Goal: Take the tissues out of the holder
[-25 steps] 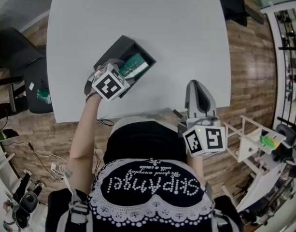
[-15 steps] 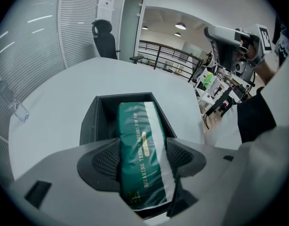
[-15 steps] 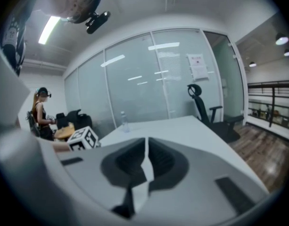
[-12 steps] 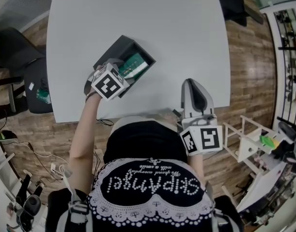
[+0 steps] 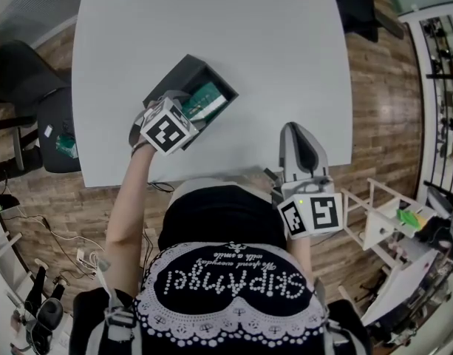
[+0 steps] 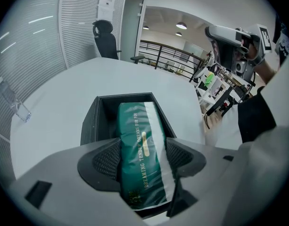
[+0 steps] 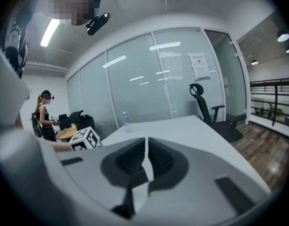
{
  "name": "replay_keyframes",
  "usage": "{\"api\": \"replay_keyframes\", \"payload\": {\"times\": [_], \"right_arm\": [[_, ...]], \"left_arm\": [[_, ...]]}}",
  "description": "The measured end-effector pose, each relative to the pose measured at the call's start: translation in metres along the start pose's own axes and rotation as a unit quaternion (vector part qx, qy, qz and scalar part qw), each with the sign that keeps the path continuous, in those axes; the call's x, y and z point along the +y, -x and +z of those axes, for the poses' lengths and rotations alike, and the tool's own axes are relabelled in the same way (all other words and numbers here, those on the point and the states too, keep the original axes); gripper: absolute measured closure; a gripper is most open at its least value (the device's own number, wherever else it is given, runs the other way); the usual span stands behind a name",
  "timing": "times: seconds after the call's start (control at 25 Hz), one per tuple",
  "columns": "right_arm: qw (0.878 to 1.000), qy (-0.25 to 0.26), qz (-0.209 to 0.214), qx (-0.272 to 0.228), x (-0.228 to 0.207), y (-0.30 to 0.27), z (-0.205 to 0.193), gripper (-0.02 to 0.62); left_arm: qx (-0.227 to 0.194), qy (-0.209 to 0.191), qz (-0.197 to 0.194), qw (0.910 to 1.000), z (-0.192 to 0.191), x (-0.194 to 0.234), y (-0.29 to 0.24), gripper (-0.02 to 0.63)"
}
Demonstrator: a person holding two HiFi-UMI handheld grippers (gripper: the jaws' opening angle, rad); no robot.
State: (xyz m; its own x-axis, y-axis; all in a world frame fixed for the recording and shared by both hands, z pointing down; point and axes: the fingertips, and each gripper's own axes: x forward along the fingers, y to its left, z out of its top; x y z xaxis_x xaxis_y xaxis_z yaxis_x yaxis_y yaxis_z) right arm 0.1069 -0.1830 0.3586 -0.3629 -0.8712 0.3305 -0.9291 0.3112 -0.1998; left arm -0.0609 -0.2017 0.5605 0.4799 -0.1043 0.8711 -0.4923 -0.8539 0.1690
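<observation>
Green tissue pack (image 6: 135,126), printed "DREAMING TENDER DREAMS FOR YOU", in black holder (image 6: 89,126); left gripper (image 6: 143,160) clamped on it. Right gripper (image 7: 145,161): jaws together, empty.

— What do we see from above?
— Our left tongs (image 5: 183,111) reach into the dark holder (image 5: 176,76) on the white counter (image 5: 270,50), at the green tissue pack (image 5: 205,98).
— And our right tongs (image 5: 296,132)?
— Over the counter's near edge, well apart from the holder, marker cube toward us.
</observation>
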Motion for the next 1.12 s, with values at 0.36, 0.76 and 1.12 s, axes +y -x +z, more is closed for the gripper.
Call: {"api": "replay_keyframes", "payload": {"times": [0.36,0.76,1.12], "right_arm": [[1.0,-0.006,0.007,-0.006,-0.007,0.006,0.004,0.56],[1.0,-0.01,0.016,-0.011,-0.007,0.007,0.006,0.56],[0.999,-0.007,0.029,-0.018,-0.007,0.011,0.011,0.56]], "left_arm": [[-0.011,0.005,0.035,0.9993,0.011,0.0,0.017,0.288],[-0.061,0.039,0.081,0.9941,0.026,0.001,0.046,0.288],[-0.146,0.077,0.134,0.9772,0.053,0.003,0.088,0.288]]}}
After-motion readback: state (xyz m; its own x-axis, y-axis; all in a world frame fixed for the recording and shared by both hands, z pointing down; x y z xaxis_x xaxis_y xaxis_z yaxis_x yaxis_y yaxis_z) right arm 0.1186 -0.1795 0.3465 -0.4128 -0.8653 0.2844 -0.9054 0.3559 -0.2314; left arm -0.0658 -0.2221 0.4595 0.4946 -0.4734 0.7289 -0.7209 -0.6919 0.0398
